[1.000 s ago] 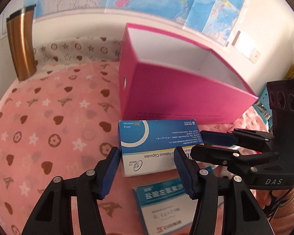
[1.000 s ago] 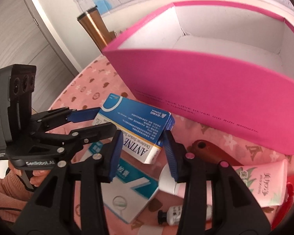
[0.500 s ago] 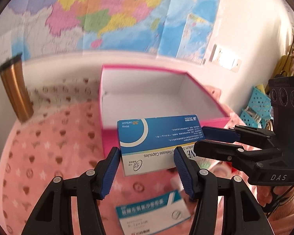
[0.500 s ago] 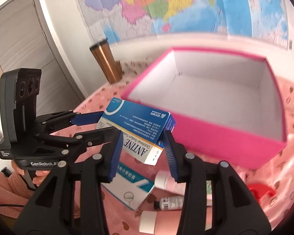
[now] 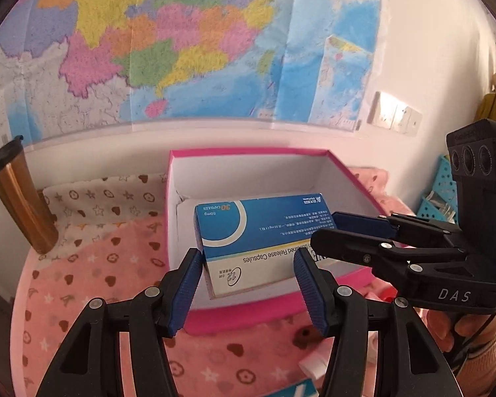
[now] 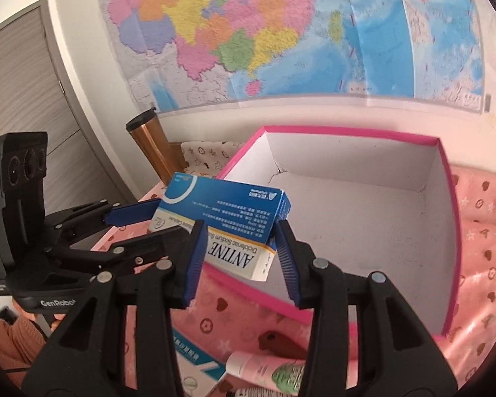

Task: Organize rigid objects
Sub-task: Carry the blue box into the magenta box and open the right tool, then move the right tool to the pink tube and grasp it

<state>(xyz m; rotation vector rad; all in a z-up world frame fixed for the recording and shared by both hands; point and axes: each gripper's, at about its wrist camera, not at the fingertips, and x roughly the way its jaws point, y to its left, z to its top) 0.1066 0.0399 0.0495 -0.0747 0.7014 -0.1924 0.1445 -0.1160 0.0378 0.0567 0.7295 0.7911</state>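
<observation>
We hold a blue-and-white capsule carton point(image 5: 259, 241) between both grippers, left point(image 5: 248, 284) and right point(image 6: 239, 258) each clamped on an end, above the pink box point(image 6: 357, 211)

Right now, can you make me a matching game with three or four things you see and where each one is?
Things:
1. blue medicine box
2. pink box
3. copper cup
4. pink tube

Places:
A. lying on the tablecloth, low in the right view
B. held up between both tongs
C. open on the table, nothing inside
D. standing by the wall, left of the pink box

Pairs: 1-B, 2-C, 3-D, 4-A
</observation>
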